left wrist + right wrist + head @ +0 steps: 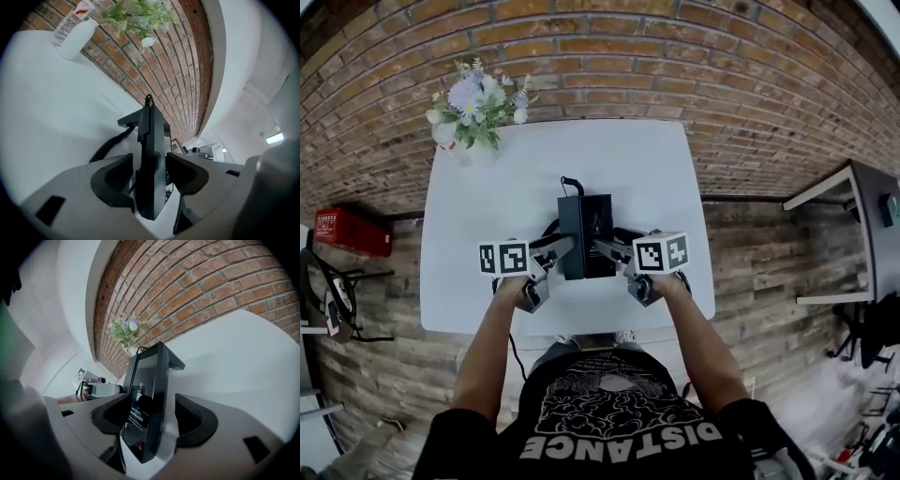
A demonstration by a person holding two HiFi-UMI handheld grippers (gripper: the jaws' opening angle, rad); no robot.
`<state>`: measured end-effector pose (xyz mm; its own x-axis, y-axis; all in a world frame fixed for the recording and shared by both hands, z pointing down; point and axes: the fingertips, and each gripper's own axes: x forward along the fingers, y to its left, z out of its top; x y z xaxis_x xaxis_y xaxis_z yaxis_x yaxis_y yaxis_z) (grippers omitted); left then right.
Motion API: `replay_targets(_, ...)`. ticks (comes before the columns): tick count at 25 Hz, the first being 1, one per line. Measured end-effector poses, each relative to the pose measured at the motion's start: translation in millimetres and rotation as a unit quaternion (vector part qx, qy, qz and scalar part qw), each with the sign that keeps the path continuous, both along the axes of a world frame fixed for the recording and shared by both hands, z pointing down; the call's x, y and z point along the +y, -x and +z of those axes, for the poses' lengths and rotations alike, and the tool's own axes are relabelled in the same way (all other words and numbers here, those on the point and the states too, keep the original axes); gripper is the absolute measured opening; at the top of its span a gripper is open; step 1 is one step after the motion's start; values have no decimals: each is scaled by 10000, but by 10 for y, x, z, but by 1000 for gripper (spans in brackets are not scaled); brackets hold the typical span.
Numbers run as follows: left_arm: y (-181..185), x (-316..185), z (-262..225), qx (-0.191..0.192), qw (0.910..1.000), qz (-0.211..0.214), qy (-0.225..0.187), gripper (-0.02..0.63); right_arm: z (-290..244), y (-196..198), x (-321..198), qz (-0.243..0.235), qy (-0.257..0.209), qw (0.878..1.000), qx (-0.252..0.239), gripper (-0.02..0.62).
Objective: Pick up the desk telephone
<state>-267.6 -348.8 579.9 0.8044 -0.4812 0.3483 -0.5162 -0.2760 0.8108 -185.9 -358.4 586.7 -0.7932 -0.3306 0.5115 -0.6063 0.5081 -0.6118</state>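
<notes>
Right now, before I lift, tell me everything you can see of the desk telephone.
The desk telephone is a black, plastic-looking slab with a glossy dark screen and a coiled cord beside it. It is over the middle of the white table. The left gripper has its fingers clamped on one side edge; the right gripper has its fingers flanking the opposite edge, contact unclear.

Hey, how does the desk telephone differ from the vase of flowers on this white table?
The desk telephone is black and boxy; the vase of flowers is white, with pale blooms and green leaves. The telephone stands near the table's middle, the vase at its far left corner. The telephone trails a coiled cord; the vase has none. Both stand on the white table.
</notes>
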Motion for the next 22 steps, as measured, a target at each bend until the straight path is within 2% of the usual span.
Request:
replay_targets(7,-65,-81,-8,154,9991,403,-17,210,93,112,23,-38,213,9997,-70,272)
replay_targets(11,-100,-77,8,90,9984,564,21,210,118,173,51,-103,279,9995,-111,270)
replay_targets(18,-233,-90,73,-369,9975,604,-60,201,106,169,48,-42,189,9998,-92,270)
replay_targets(22,-220,-87,69,-275,9988,397,-60,192,106,163,46,48,205,9997,-137,262)
